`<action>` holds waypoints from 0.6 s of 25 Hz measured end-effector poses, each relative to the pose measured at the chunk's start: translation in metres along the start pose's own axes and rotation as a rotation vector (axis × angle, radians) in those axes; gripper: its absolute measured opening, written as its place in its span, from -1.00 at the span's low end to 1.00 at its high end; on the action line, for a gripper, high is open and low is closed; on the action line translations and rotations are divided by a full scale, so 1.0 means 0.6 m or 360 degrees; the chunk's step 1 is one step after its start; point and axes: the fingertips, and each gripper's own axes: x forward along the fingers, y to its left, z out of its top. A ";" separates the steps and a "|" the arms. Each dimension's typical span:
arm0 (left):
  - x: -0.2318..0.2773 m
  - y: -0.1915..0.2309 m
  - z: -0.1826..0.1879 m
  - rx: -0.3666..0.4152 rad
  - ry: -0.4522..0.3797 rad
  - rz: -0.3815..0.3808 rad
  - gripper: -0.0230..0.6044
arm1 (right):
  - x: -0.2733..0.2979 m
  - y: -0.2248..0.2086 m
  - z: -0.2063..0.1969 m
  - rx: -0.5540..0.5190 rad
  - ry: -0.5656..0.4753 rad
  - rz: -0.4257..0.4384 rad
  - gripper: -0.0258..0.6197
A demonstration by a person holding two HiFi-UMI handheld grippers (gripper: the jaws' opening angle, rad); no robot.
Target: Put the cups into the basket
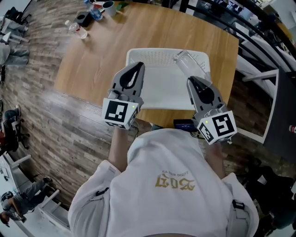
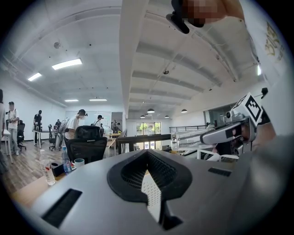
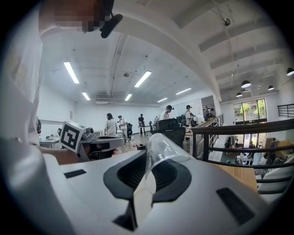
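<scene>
Seen from above, a person in a white shirt stands at the near edge of a wooden surface [image 1: 101,55] and holds a gripper in each hand. A white basket [image 1: 152,53] with perforated walls sits on the surface just in front of the person. The right gripper [image 1: 192,79] is on the right, with its fingers clamped on a clear plastic cup [image 1: 186,62]. The cup sticks out forward past the fingertips, and from above it lies over the far right part of the basket. In the right gripper view, the transparent cup [image 3: 161,149] is pinched by its wall between the two fingers of the right gripper [image 3: 146,183], with its rounded body rising above them. The left gripper [image 1: 138,65] hovers over the left side of the basket, level with the right one and apart from it. In the left gripper view, the fingers of the left gripper [image 2: 148,176] are pressed together with nothing between them. At the far left corner of the surface, well apart from the basket, stand a clear bottle [image 1: 78,30], a dark container [image 1: 83,18] and a mug [image 1: 109,7]. Both gripper views look out level across an open office, with people standing in the distance.
</scene>
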 end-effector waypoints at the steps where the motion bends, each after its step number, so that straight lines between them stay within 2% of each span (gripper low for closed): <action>1: 0.002 0.001 0.001 0.0001 -0.0002 0.0003 -0.90 | 0.003 -0.005 0.000 0.0004 0.0000 -0.0003 -0.82; 8: 0.013 0.006 -0.018 0.0019 0.0048 -0.0002 -0.90 | 0.023 -0.004 -0.016 -0.0020 0.0067 0.0043 -0.82; 15: 0.032 -0.004 -0.047 0.0027 0.0189 -0.0096 -0.90 | 0.036 -0.003 -0.030 -0.0046 0.0147 0.0067 -0.82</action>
